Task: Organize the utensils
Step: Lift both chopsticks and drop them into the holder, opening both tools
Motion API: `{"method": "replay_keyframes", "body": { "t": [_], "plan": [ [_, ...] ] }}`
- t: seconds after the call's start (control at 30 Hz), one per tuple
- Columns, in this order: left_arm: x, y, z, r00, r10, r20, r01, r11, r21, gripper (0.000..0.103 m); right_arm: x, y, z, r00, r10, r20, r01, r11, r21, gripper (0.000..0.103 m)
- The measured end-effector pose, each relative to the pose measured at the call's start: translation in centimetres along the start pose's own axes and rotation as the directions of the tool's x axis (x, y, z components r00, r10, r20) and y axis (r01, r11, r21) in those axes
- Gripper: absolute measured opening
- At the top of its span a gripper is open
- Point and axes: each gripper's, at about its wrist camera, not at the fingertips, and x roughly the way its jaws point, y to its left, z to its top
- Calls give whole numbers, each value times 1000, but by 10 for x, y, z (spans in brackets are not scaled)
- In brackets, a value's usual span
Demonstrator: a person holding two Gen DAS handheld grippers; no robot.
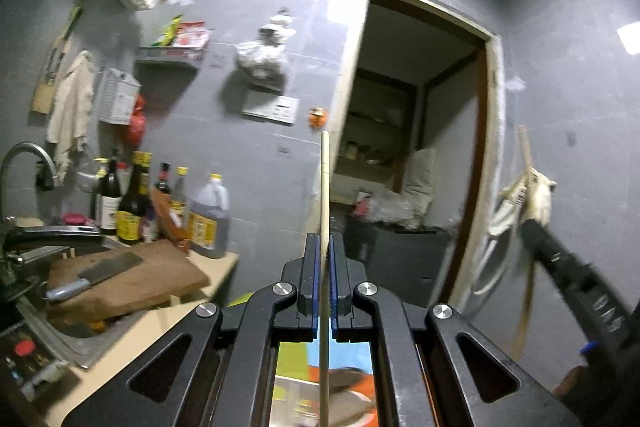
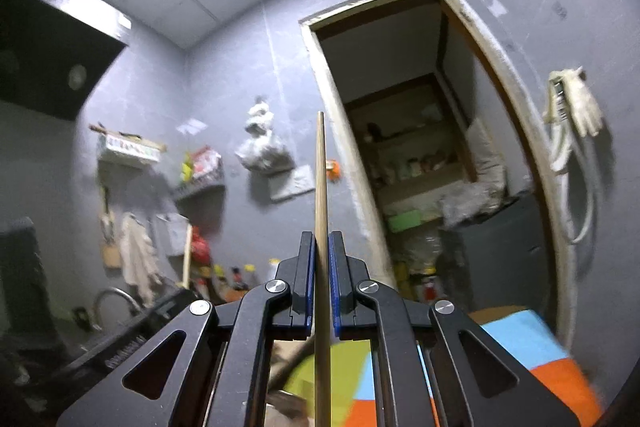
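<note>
1. Left wrist view: the left gripper (image 1: 325, 247) is clamped on a pale chopstick (image 1: 324, 187), the blue pads pressing its sides. The stick's long axis runs straight up the picture, its blunt end pointing at the grey wall beside the doorway (image 1: 420, 131)

2. At the right edge the right gripper (image 1: 532, 227) shows as a dark, blurred arm holding a darker wooden chopstick (image 1: 527, 155) that stands nearly upright, slightly tilted

3. On the counter at the left lie a cutting board (image 1: 132, 279) with a cleaver (image 1: 96, 275) on it, and behind them a cluster of sauce bottles (image 1: 168, 203); their yellow labels are too blurred to read

4. Right wrist view: the right gripper (image 2: 320, 247) is closed on its brown wooden chopstick (image 2: 321, 187), held upright between the pads, the tip pointing towards the ceiling beside the doorway (image 2: 420, 147)

5. The left gripper's black body (image 2: 120, 343) crosses the lower left; it carries small white lettering, which is illegible. A white glove (image 2: 580, 103) hangs on the wall at the right
</note>
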Motion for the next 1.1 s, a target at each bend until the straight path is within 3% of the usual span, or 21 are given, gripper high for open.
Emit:
{"method": "replay_keyframes", "body": {
  "t": [0.17,0.43,0.6,0.93,1.1],
  "plan": [
    [7,48,-3,998,52,22,-51,997,-53,2,13,23,-5,998,54,17,-54,998,22,5],
    [20,102,-20,999,18,32,-12,982,-187,2,29,43,-31,995,36,96,-34,999,-15,5],
    [24,106,-29,999,44,27,-37,977,-212,2,41,48,-47,995,17,103,-12,999,-44,5],
    [30,102,-45,995,100,1,-99,983,-155,2,53,51,-76,997,1,73,7,995,-99,5],
    [35,98,-53,994,105,-18,-106,986,-130,2,51,60,-84,994,-27,102,43,987,-153,5]
  ]
}}
